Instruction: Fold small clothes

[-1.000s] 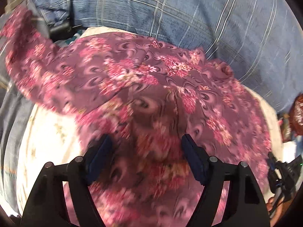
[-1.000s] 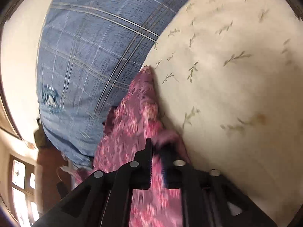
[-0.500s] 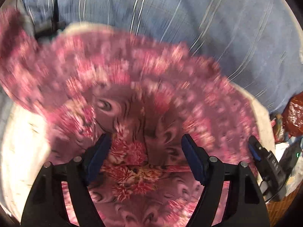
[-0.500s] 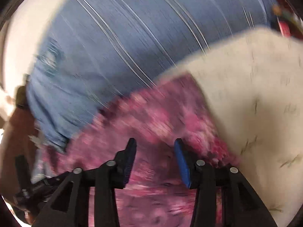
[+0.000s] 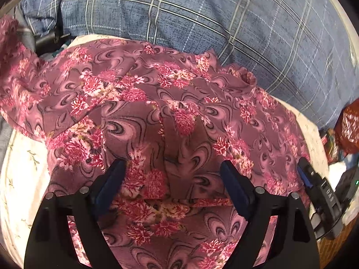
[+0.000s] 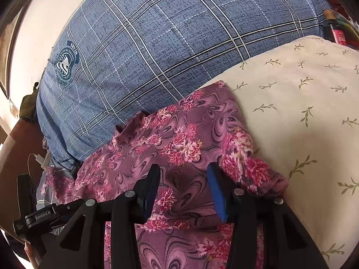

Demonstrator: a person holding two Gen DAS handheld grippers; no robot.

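Observation:
A purple garment with pink flowers [image 5: 179,112] lies rumpled on a cream sheet with leaf sprigs [image 5: 20,168]. One layer is folded across it near the fingers. My left gripper [image 5: 171,165] hovers over the cloth with its jaws wide and still opening, pressing on nothing. In the right wrist view the same garment [image 6: 179,134] lies along the sheet [image 6: 303,112]. My right gripper [image 6: 183,169] stands open just above the cloth's folded edge, and its blue pads [image 6: 216,192] do not pinch it.
A big blue plaid pillow [image 5: 202,22] [image 6: 157,44] lies right behind the garment. A red-brown bag [image 5: 350,125] and clutter sit at the right edge. A white cable and charger [image 6: 38,157] lie at the left, beside dark furniture. Bare sheet spreads to the right.
My right gripper was shut on the garment's edge; it has let go, rolled and now stands open over the cloth. The garment has settled flatter. My left jaws have widened slightly.

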